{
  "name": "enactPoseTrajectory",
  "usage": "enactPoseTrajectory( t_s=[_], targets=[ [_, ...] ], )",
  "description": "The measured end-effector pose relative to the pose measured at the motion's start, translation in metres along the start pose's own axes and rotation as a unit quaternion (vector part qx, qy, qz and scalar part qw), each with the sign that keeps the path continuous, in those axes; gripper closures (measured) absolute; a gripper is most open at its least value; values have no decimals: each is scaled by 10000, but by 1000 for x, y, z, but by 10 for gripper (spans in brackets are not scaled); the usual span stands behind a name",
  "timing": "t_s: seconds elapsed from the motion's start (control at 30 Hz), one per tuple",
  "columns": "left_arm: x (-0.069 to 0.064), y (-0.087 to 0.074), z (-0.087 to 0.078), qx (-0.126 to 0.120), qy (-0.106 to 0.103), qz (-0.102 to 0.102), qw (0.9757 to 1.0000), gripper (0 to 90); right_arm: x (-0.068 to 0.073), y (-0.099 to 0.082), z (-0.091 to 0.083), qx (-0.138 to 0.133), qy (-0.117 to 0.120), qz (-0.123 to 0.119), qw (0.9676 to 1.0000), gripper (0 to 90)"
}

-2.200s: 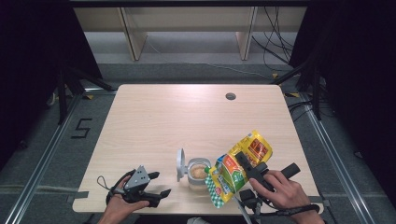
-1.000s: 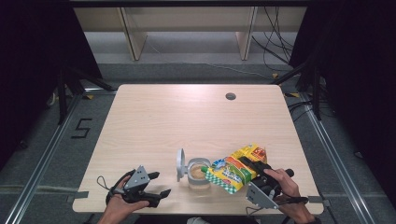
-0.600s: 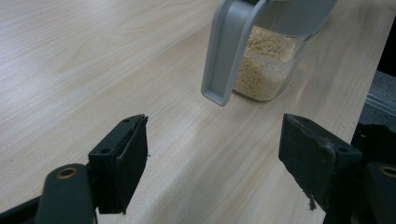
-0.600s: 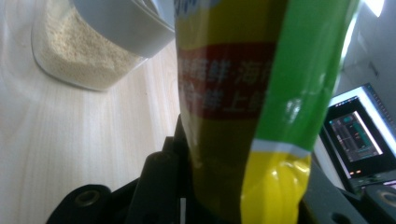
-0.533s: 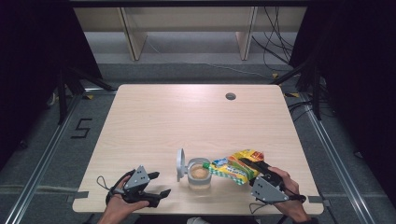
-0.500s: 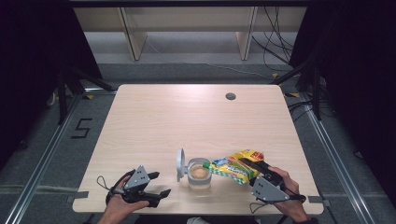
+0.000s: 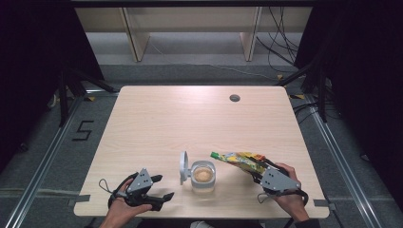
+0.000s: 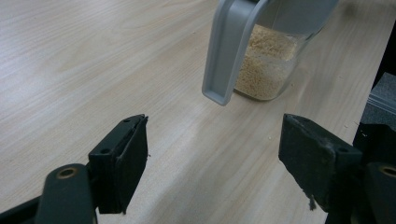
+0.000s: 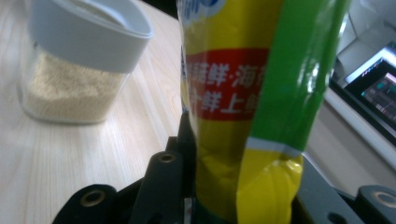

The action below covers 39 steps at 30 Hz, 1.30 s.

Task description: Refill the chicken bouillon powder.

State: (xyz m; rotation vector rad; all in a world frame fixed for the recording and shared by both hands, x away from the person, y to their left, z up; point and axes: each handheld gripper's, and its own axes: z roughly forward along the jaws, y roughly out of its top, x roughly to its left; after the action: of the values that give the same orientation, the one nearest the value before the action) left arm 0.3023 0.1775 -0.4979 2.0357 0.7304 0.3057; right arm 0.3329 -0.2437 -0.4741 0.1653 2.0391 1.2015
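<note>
A clear jar of beige grains stands near the table's front edge, its grey lid flipped open to the left. My right gripper is shut on a yellow and green snack bag; its jaws have just been closing on the bag. The bag lies nearly level, its far end pointing at the jar's mouth. In the right gripper view the bag rises between the jaws, with the jar at left. My left gripper rests open on the table, left of the jar and lid.
The light wooden table has a small round cable hole at the back right. Beyond the far edge stand pale shelf panels, with cables on the floor. Metal floor rails run along both sides.
The bag has tipped down from steeply raised to nearly flat, its top swinging toward the jar. The right hand has sunk and shifted right. The left hand has stayed put.
</note>
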Motion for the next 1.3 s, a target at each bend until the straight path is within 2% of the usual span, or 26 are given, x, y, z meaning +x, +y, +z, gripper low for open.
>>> enactPoseTrajectory(
  t_s=[0.03, 0.07, 0.1, 0.13, 0.17, 0.3, 0.37, 0.4, 0.47, 0.5, 0.53, 0.57, 0.63, 0.67, 0.7, 0.77, 0.8, 0.83, 0.9, 0.93, 1.03, 1.1, 1.2, 1.23, 1.27, 1.3],
  targets=[
    [2, 0, -1, 110, 33, 106, 9999, 236, -1, -1, 1, -8, 18, 69, 10000, 739],
    [1, 0, -1, 106, 31, 95, 9999, 236, -2, -3, 3, -41, -29, 165, 9999, 741],
    [1, 0, 0, 66, 27, 35, 10000, 236, -3, -6, 4, -66, -17, 385, 9992, 742],
    [-1, -1, 1, 37, 1, -93, 9999, 236, -4, -8, 5, -90, -12, 444, 9990, 743],
    [0, -1, 0, 56, 2, -59, 10000, 236, -6, -12, 5, -108, -30, 640, 9979, 745],
    [-1, -1, 1, 62, -7, -84, 9999, 236, -13, -22, 6, -22, -80, 846, 9964, 751],
    [-2, -1, 2, -7, -37, -165, 9999, 236, -17, -31, 5, 14, -168, 1064, 9942, 759],
    [0, -1, 1, 78, 35, -40, 10000, 236, -19, -32, 5, -5, -182, 1056, 9942, 760],
    [0, -1, 0, 81, 38, -41, 10000, 236, -22, -34, 1, 32, -224, 1046, 9943, 760],
    [0, -1, 0, 74, 36, -41, 10000, 236, -21, -35, 1, 5, -310, 1170, 9926, 760],
    [-1, 0, -1, 94, 34, -64, 9999, 236, -23, -36, 1, -32, -338, 1098, 9934, 760],
    [-1, 0, 0, 51, 10, -101, 9999, 236, -22, -37, -1, 3, -300, 1226, 9920, 760],
    [-1, 0, -1, 46, -18, -64, 10000, 236, -23, -37, -2, 34, -239, 1315, 9910, 760],
    [0, 0, 0, 25, -15, -34, 10000, 235, -24, -38, -2, 3, -291, 1226, 9920, 760],
    [-2, -1, 0, 5, 15, -164, 9999, 236, -24, -37, -3, 33, -233, 1297, 9913, 760],
    [-1, -1, 0, 36, 12, -80, 10000, 236, -23, -37, -5, 122, -204, 1435, 9894, 759],
    [0, 0, -1, 67, 30, -49, 10000, 236, -24, -37, -5, 46, -257, 1363, 9903, 758],
    [-1, -1, 0, 20, 10, -110, 9999, 236, -23, -37, -6, 89, -229, 1451, 9891, 758],
    [0, -1, 0, 50, 27, -70, 10000, 236, -24, -37, -6, 79, -264, 1500, 9883, 757],
    [0, -1, 0, 53, 25, -63, 10000, 236, -21, -36, -7, 92, -239, 1685, 9854, 756],
    [-1, -1, 0, 54, 17, -82, 10000, 236, -22, -37, -9, 162, -277, 1663, 9856, 755],
    [0, -1, 0, 71, 4, -93, 9999, 235, -23, -37, -10, 98, -302, 1689, 9851, 754],
    [-1, -1, -1, 70, 39, -73, 9999, 236, -23, -39, -12, 118, -380, 1889, 9812, 752],
    [-2, -1, 0, 10, 22, -163, 9999, 236, -26, -40, -13, 84, -388, 1712, 9844, 751],
    [-1, -1, 0, 60, 27, -85, 9999, 236, -23, -41, -14, 113, -343, 2003, 9791, 751],
    [0, -1, 0, 66, 16, -83, 9999, 236, -25, -42, -14, 81, -343, 1920, 9808, 749]
  ],
)
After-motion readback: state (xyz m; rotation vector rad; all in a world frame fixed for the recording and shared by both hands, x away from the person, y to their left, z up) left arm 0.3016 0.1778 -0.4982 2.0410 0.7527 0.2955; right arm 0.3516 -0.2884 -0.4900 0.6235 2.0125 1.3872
